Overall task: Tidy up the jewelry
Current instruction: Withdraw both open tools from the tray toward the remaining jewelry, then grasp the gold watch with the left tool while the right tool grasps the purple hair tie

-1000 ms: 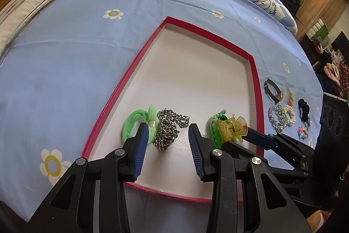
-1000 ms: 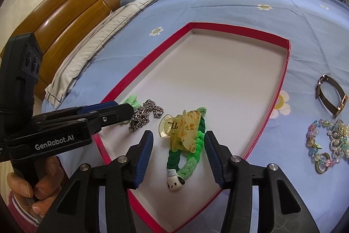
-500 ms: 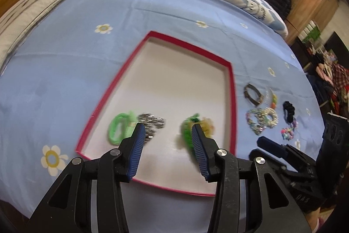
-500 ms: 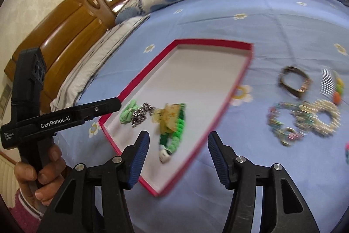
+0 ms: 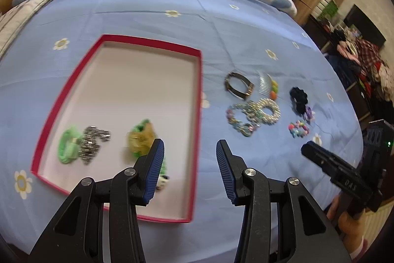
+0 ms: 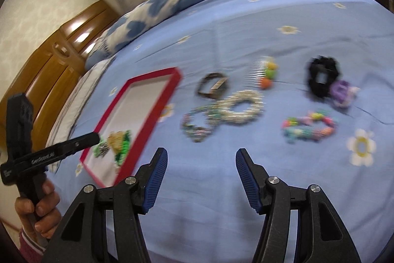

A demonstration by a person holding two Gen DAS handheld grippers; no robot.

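My left gripper [image 5: 188, 155] and right gripper [image 6: 201, 163] are both spread, holding nothing. The hair clip [image 5: 140, 137] lies near the tray's [image 5: 197, 100] front edge.

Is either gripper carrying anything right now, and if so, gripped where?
Nothing is held. The left gripper and right gripper are both open with empty jaws; the yellow hair claw lies in the red tray.

The left tongs [image 5: 188, 159] hung open and empty above the red tray's [image 5: 198, 115] right wall. Inside lay a green hair tie [image 5: 66, 146], silver chain [image 5: 92, 143] and yellow claw clip [image 5: 140, 137].
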